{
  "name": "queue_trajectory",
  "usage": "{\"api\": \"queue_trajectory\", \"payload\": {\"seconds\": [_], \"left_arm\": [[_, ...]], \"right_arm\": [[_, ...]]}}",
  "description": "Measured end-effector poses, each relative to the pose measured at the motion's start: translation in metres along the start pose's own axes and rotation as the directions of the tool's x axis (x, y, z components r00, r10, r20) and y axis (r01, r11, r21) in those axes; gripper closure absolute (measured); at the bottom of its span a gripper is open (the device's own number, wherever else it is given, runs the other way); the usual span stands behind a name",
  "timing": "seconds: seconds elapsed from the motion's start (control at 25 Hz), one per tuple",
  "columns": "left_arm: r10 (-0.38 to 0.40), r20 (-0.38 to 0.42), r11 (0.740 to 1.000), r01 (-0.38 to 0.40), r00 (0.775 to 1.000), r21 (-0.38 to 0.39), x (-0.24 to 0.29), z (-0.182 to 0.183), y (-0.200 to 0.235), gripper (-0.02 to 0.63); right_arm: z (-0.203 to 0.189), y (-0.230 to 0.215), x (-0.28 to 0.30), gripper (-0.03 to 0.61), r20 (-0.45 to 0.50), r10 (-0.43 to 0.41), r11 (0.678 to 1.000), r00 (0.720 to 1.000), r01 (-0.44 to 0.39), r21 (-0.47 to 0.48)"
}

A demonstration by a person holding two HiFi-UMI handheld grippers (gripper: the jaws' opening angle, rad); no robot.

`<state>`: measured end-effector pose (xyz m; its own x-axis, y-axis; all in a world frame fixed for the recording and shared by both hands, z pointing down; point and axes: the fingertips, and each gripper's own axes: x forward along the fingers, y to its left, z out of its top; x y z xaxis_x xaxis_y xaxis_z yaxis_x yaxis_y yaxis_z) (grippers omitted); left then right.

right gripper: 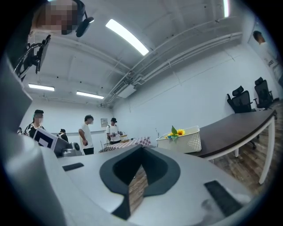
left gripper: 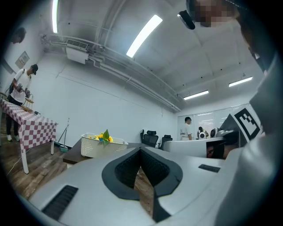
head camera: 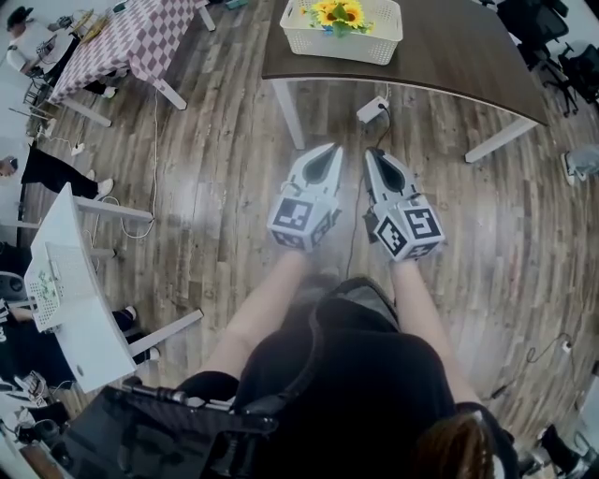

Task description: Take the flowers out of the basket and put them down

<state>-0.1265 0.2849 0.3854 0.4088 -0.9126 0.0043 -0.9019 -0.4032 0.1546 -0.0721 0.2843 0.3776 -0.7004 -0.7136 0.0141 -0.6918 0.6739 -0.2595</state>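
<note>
A white perforated basket (head camera: 342, 39) stands on the dark brown table (head camera: 440, 65) at the top of the head view, with yellow sunflowers (head camera: 338, 14) inside it. The basket (left gripper: 102, 145) with its flowers (left gripper: 104, 137) shows far off in the left gripper view, and the basket (right gripper: 185, 139) with the flowers (right gripper: 177, 132) likewise in the right gripper view. My left gripper (head camera: 333, 151) and right gripper (head camera: 373, 153) are held side by side over the floor, well short of the table. Both are shut with nothing between the jaws.
A white power strip (head camera: 372, 110) with a cable lies on the wood floor under the table. A checkered table (head camera: 131, 37) stands at the upper left, a white table (head camera: 70, 290) at the left. Office chairs (head camera: 552, 37) are at the upper right. People stand in the background.
</note>
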Motion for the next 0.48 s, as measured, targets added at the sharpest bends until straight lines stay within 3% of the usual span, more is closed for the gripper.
{"api": "queue_trajectory", "payload": {"seconds": [0.48], "left_arm": [[0.049,-0.023,0.998,-0.05,0.999,-0.034,0.022,-0.013,0.048,0.612]], "right_arm": [[-0.013,-0.015,0.052,0.577,-0.036,0.018,0.999,0.999,-0.016,0.037]]}}
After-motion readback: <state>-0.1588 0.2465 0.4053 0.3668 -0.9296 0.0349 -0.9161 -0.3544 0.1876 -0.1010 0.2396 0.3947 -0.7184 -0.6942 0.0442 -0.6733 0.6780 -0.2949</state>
